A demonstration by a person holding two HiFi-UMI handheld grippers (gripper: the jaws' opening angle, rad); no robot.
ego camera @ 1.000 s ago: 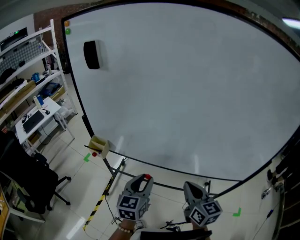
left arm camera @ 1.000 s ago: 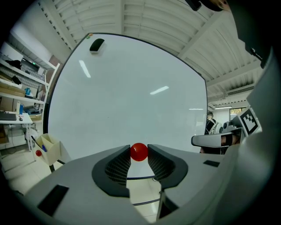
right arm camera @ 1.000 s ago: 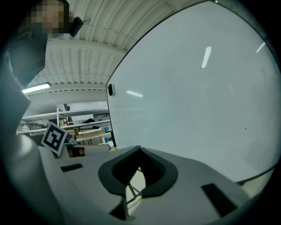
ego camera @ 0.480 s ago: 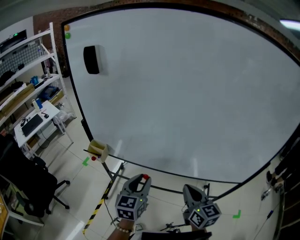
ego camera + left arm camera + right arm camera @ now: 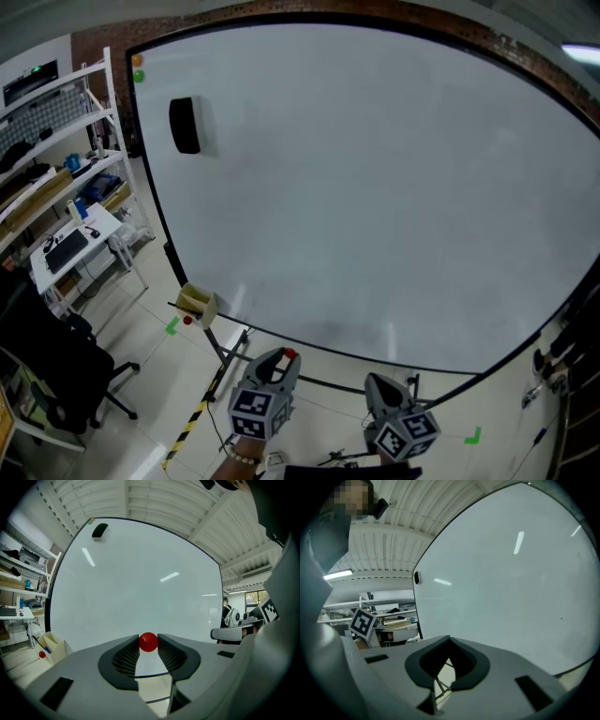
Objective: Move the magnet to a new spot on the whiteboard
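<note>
A small round red magnet (image 5: 148, 642) sits between the tips of my left gripper (image 5: 148, 645), which is shut on it. From the head view the same magnet (image 5: 290, 354) shows at the tip of the left gripper (image 5: 281, 362), low in the frame and in front of the whiteboard's bottom edge. The large whiteboard (image 5: 375, 187) fills most of the view and its lower area is bare. My right gripper (image 5: 377, 384) hangs beside the left one. Its jaws (image 5: 449, 640) meet at the tips with nothing between them.
A black eraser (image 5: 185, 125) sticks to the board's upper left, with an orange magnet (image 5: 138, 61) and a green magnet (image 5: 139, 76) in the corner. A cardboard box (image 5: 197, 300) hangs at the board's lower left. Shelves (image 5: 47, 141), a desk (image 5: 70, 246) and an office chair (image 5: 47, 366) stand at left.
The head view has shifted slightly, so the board sits a little lower and both grippers appear a bit lower in the frame. The left gripper still holds the red magnet.
</note>
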